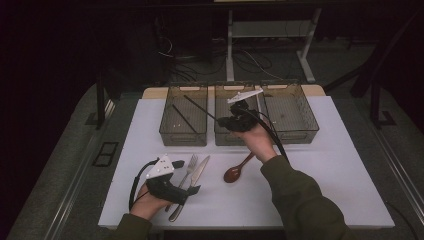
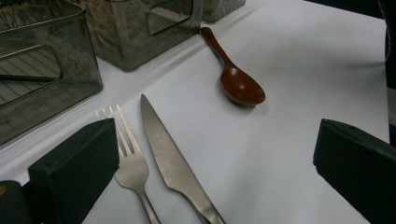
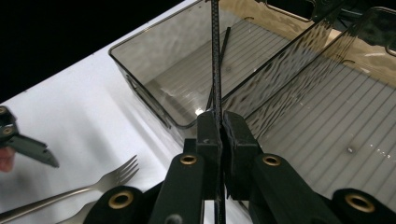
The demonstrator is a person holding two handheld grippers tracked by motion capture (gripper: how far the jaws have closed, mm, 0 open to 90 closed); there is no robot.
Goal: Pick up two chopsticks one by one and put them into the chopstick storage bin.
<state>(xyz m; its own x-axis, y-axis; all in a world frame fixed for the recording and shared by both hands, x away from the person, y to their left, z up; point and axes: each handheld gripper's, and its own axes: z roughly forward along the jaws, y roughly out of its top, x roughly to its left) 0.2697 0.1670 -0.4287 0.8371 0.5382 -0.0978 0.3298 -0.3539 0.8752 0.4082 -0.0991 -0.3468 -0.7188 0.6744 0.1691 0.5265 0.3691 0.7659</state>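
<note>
Nearest the camera in the right gripper view, the right gripper [image 3: 219, 128] was seen with its 2 black jaws pressed together on a thin black chopstick [image 3: 215, 56], which ran straight up to the top edge of the frame, over the left bin [image 3: 140, 70]. A 2nd chopstick [image 3: 223, 51] was seen lying on that bin's ribbed floor, just beside the held one in the picture. In the high view, the same gripper [image 1: 218, 120] was held at centre frame, in front of the middle bin [image 1: 222, 136], with the chopstick slanting up and left above the left bin. 3 smoky clear bins were lined along the upper middle of the white table [image 1: 325, 170], the right bin [image 1: 300, 135] among them.

At the lower left of the high view, the left gripper [image 1: 187, 177] was held low over the table with its jaws spread wide and nothing between them. A fork [image 2: 128, 161] and a knife [image 2: 170, 163] were laid side by side between those jaws in the left gripper view, the fork partly hidden behind 1 jaw. A brown wooden spoon [image 2: 240, 86] was set apart from them, toward the upper centre, its handle reaching to a bin wall.
</note>
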